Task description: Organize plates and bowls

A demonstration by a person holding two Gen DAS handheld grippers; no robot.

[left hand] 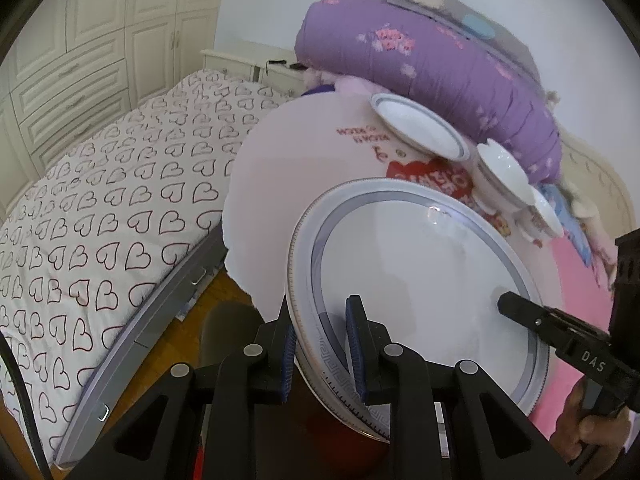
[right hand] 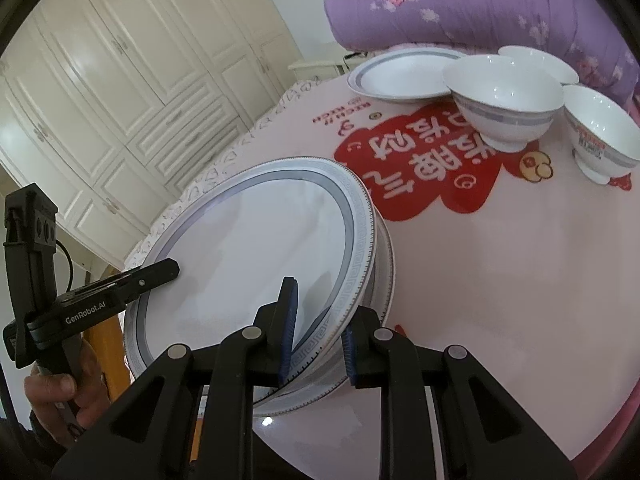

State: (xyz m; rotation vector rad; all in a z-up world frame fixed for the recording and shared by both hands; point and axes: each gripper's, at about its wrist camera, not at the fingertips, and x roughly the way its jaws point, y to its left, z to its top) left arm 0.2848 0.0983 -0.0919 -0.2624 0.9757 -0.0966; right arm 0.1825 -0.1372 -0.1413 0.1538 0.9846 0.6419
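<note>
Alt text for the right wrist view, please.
The right gripper and left gripper clamp opposite rims of a large grey-banded plate above a pink table. Behind stand a smaller plate and three bowls.

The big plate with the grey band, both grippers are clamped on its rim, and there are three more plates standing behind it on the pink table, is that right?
Not quite. Both the left gripper and right gripper do clamp the big plate, but the right wrist view shows one smaller plate and three bowls behind it on the pink table.
</note>
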